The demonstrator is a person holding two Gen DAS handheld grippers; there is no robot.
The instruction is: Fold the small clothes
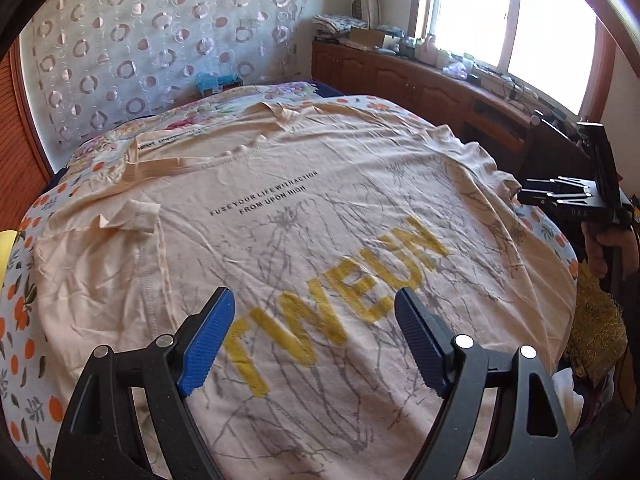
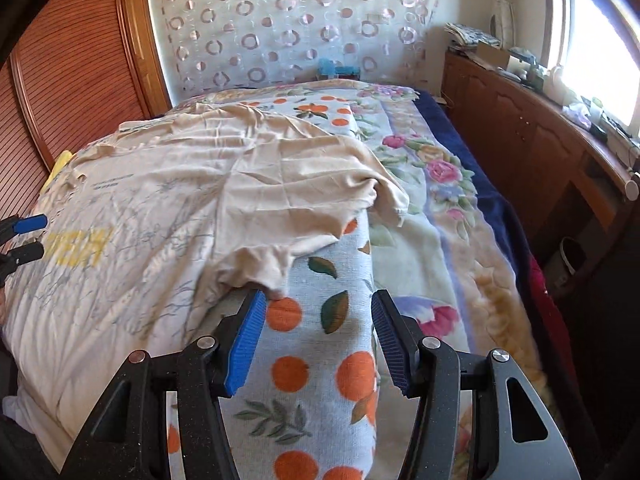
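A peach T-shirt (image 1: 304, 208) with yellow letters and grey line print lies spread flat on the bed, collar at the far side. My left gripper (image 1: 316, 300) is open and empty, hovering over the shirt's lower print. My right gripper (image 2: 318, 300) is open and empty over the orange-print cloth (image 2: 320, 360), its left fingertip (image 2: 256, 308) close to the shirt's right sleeve (image 2: 256, 264). The shirt (image 2: 160, 200) fills the left of the right wrist view. The right gripper also shows at the shirt's right edge in the left wrist view (image 1: 568, 196). The left gripper's fingertips (image 2: 30, 224) show at the right view's left edge.
The bed carries an orange-print cloth (image 1: 24, 312) and a floral blanket (image 2: 432, 184). A wooden cabinet (image 2: 532, 148) with clutter runs along the right under a bright window (image 1: 500, 12). A wooden wardrobe (image 2: 68, 64) stands at the left. A circle-patterned curtain (image 1: 160, 36) hangs behind the bed.
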